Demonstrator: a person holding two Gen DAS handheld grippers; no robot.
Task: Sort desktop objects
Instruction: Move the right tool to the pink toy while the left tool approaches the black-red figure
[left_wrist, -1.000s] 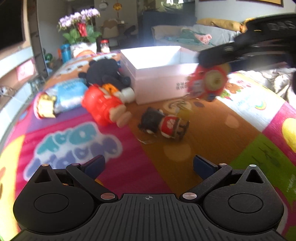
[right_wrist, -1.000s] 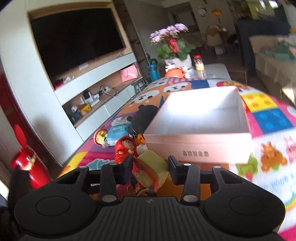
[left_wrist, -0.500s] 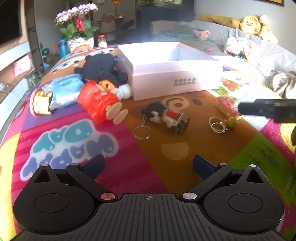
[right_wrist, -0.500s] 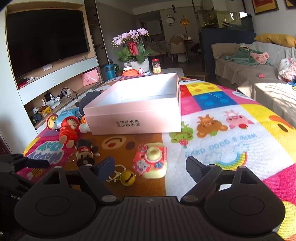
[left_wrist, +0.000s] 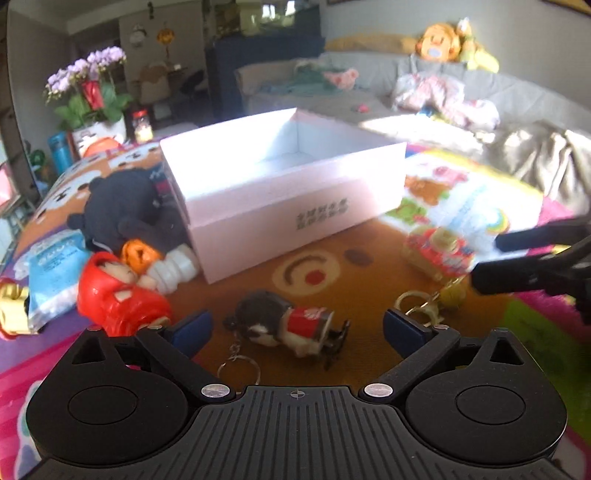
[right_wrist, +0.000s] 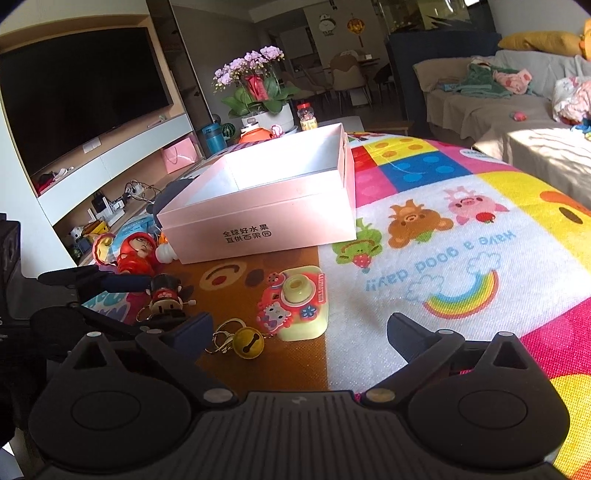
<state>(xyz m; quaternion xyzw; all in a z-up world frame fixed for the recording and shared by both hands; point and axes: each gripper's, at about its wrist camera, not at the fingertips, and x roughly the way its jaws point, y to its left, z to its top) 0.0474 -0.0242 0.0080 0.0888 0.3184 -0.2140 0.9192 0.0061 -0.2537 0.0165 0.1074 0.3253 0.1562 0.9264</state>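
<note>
An open pink box (left_wrist: 280, 184) (right_wrist: 266, 206) stands on the colourful play mat. A small figure keychain in a red top (left_wrist: 291, 325) (right_wrist: 166, 299) lies on the brown patch, between the open fingers of my left gripper (left_wrist: 297, 326). A yellow toy camera with a bell keyring (right_wrist: 295, 302) (left_wrist: 439, 254) lies just ahead of my open, empty right gripper (right_wrist: 299, 332). A red doll (left_wrist: 118, 291) (right_wrist: 136, 251) and a black plush (left_wrist: 125, 210) lie left of the box.
A blue tissue pack (left_wrist: 51, 273) and a small gold-red figure (left_wrist: 11, 314) lie at the left. A potted orchid (right_wrist: 258, 96), a TV wall unit (right_wrist: 85, 110) and a sofa (right_wrist: 517, 92) surround the mat.
The right gripper set the toy camera down on the mat, opened and drew back. The left gripper has moved forward and low, so the figure keychain now sits between its fingers.
</note>
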